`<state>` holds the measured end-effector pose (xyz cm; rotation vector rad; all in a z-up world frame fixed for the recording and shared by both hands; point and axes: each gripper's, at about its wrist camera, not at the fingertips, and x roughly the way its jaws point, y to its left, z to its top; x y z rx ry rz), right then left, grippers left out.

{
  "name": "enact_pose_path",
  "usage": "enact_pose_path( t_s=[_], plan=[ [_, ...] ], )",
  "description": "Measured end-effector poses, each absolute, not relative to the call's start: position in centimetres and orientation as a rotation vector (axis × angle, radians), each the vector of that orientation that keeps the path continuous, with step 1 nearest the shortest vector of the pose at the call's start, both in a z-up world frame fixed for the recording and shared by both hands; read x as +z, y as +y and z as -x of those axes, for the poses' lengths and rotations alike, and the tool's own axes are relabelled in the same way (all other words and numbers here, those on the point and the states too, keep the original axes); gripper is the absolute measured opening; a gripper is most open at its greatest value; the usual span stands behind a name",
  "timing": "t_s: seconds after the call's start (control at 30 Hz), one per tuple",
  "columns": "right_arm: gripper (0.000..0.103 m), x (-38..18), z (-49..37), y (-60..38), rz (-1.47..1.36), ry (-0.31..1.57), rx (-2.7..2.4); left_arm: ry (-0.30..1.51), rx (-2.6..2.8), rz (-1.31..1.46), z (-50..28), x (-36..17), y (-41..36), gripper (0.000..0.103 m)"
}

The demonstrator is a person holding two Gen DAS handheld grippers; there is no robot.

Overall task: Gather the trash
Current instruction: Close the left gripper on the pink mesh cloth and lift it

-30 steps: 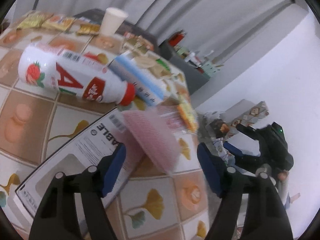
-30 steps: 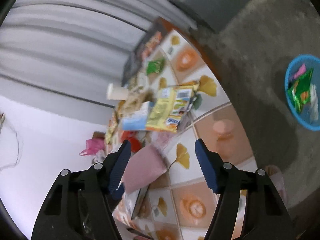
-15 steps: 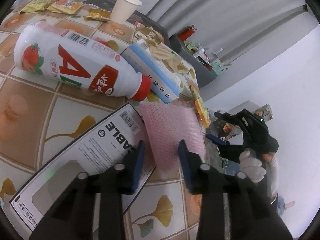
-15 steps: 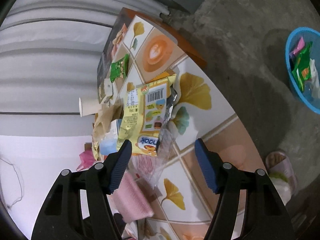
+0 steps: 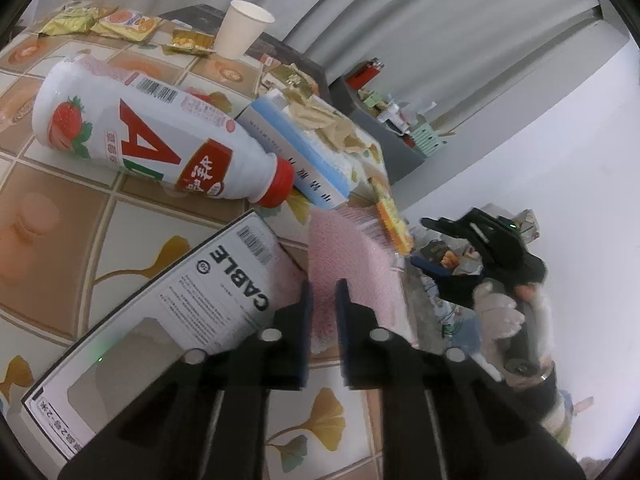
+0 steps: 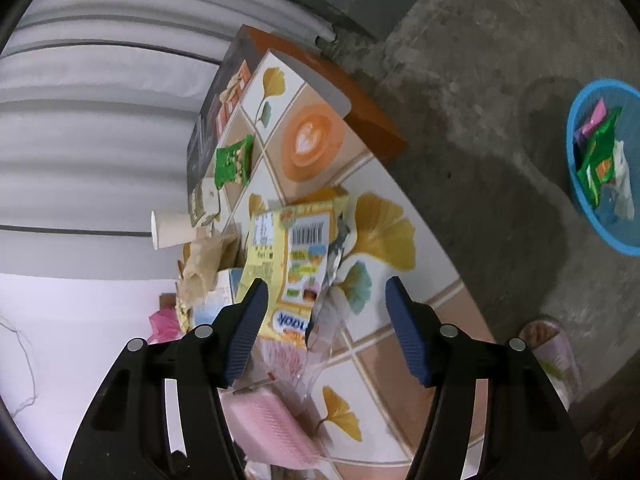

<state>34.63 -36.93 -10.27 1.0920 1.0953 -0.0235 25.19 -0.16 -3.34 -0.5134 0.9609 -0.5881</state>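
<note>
My left gripper [image 5: 322, 295] is shut on a pink foam net sleeve [image 5: 352, 256] at the table's edge; the sleeve also shows in the right wrist view [image 6: 272, 420]. My right gripper [image 6: 324, 312] is open, its jaws astride a yellow snack wrapper [image 6: 292, 256] lying on the tiled table [image 6: 312, 144]. A clear plastic wrapper [image 6: 328, 332] lies just below the yellow one. A blue trash basket [image 6: 576, 184] with wrappers stands on the floor at the right.
A strawberry milk bottle [image 5: 152, 140], a blue-white box [image 5: 304, 160], a white "CABLE" box [image 5: 168, 312], a paper cup [image 5: 242, 28] and several snack packets [image 5: 124, 24] lie on the table. A green packet [image 6: 234, 160] lies at the far end. The right gripper and its gloved hand [image 5: 496, 276] show beyond the table's edge.
My left gripper has closed on the pink sleeve. My right gripper has moved in over the yellow wrapper, staying open.
</note>
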Motion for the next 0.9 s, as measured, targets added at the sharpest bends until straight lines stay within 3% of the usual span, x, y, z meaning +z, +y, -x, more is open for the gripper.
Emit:
enact_pose_path(
  t_s=[0.03,0.33,0.47,0.6,0.9],
  plan=[
    [0.059,-10.3,-35.0,-37.0,-1.083,1.103,-0.025,0.956,-0.587,0.510,-25.0,-3.2,-0.1,0.000],
    [0.041,-10.4,-38.0,-35.9,-0.940,1.193,-0.039,0.916,-0.576,0.454,-23.8,-2.0,0.2,0.000],
    [0.012,-10.6,-38.4,-36.0,-0.909,1.202,-0.053,0.882,-0.584,0.411,-23.1,-1.1,0.3,0.000],
    [0.001,-11.2,-38.0,-36.5,-0.946,1.184,-0.045,0.866,-0.588,0.398,-22.6,-0.7,0.8,0.000],
    [0.000,-9.3,-36.4,-37.9,-1.047,1.000,0.021,0.830,-0.568,0.425,-22.1,0.1,3.2,0.000]
  ],
)
